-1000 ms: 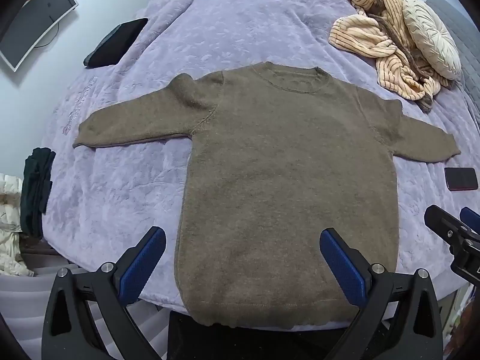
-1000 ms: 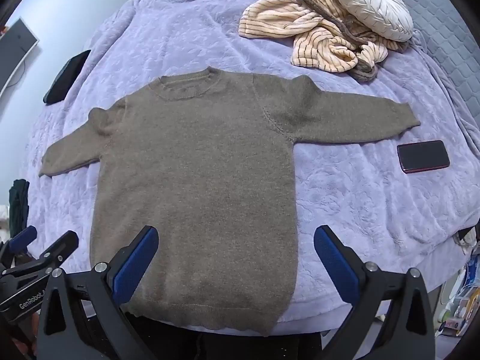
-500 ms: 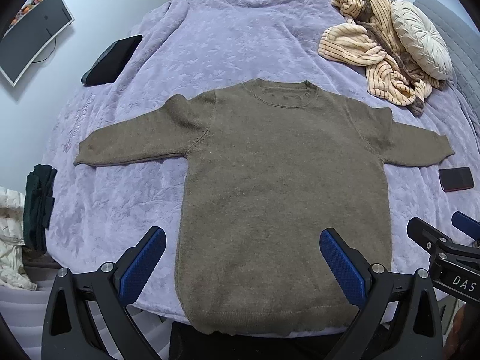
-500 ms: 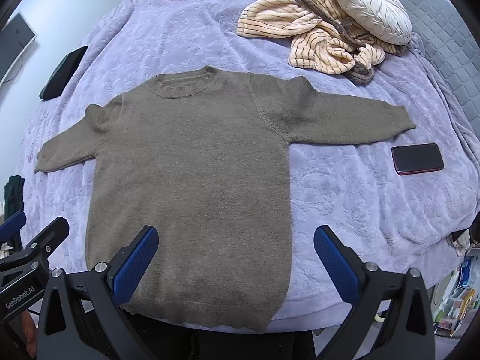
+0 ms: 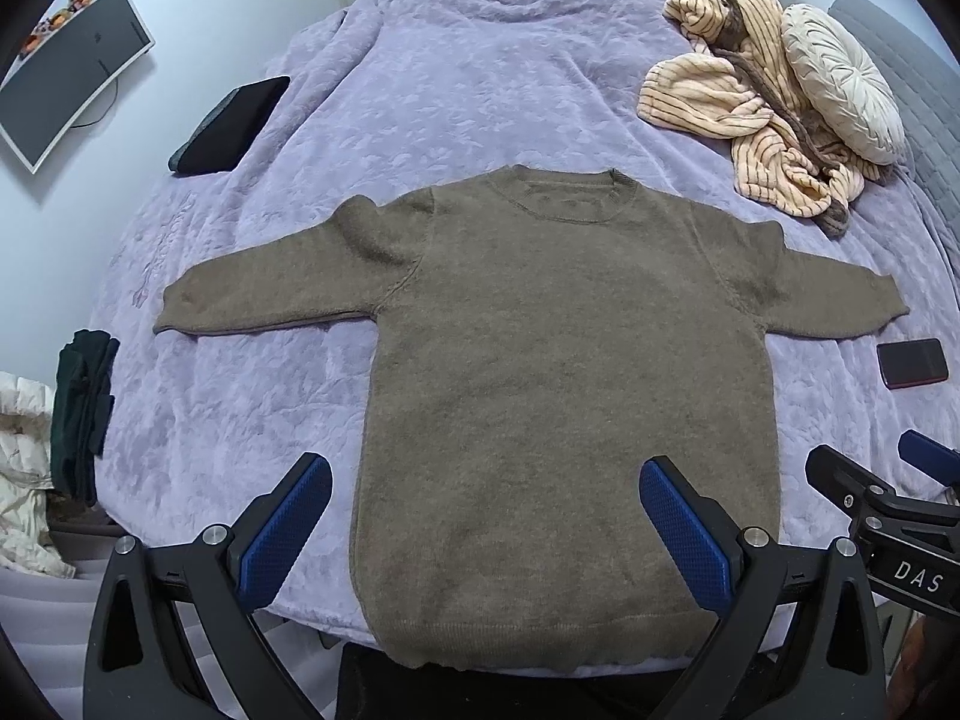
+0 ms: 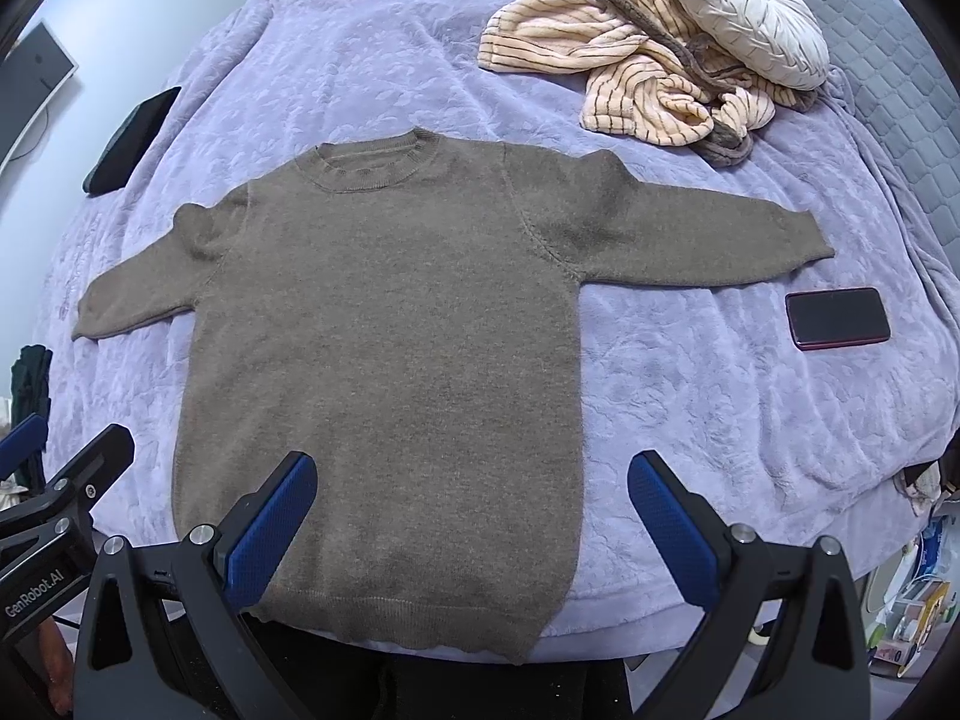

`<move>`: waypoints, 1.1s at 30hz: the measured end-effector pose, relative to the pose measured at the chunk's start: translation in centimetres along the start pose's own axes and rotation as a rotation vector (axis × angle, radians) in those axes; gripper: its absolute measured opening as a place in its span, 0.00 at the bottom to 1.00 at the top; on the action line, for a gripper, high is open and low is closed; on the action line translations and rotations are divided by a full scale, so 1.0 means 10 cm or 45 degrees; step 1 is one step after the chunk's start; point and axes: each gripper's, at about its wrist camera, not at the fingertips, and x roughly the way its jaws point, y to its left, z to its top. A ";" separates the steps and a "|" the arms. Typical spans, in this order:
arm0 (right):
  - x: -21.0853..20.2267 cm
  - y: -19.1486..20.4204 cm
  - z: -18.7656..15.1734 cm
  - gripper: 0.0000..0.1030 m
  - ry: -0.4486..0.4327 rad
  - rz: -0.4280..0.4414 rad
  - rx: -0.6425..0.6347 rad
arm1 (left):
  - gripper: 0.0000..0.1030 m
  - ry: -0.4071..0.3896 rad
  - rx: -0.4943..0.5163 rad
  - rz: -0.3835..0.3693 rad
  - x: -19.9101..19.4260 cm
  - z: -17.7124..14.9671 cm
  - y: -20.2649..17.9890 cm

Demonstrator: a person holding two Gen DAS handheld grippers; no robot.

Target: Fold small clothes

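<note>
A small brown knit sweater (image 5: 564,372) lies flat and face up on the lilac bedspread (image 5: 456,78), both sleeves spread out, hem at the near bed edge. It also shows in the right wrist view (image 6: 384,330). My left gripper (image 5: 483,519) is open and empty, held above the hem's left half. My right gripper (image 6: 471,513) is open and empty above the hem's right corner. Each gripper shows at the edge of the other's view.
A striped cream garment (image 5: 744,114) and a round pillow (image 5: 840,84) lie at the far right. A phone (image 6: 837,318) lies near the right sleeve's cuff. A black folded item (image 5: 231,126) sits at the far left. Dark clothes (image 5: 81,408) hang off the left bed edge.
Both grippers have pulled back and up from the sweater, so it appears smaller and farther away. The sweater has not moved.
</note>
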 end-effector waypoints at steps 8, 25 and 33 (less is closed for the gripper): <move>0.00 0.03 -0.02 1.00 0.006 0.004 -0.024 | 1.00 0.001 -0.002 0.002 -0.01 -0.02 0.04; -0.02 0.03 -0.04 1.00 0.011 0.010 -0.025 | 1.00 -0.003 -0.008 0.022 -0.05 -0.10 0.09; -0.02 0.04 -0.05 1.00 0.010 0.010 -0.024 | 1.00 0.003 -0.017 0.029 -0.06 -0.10 0.07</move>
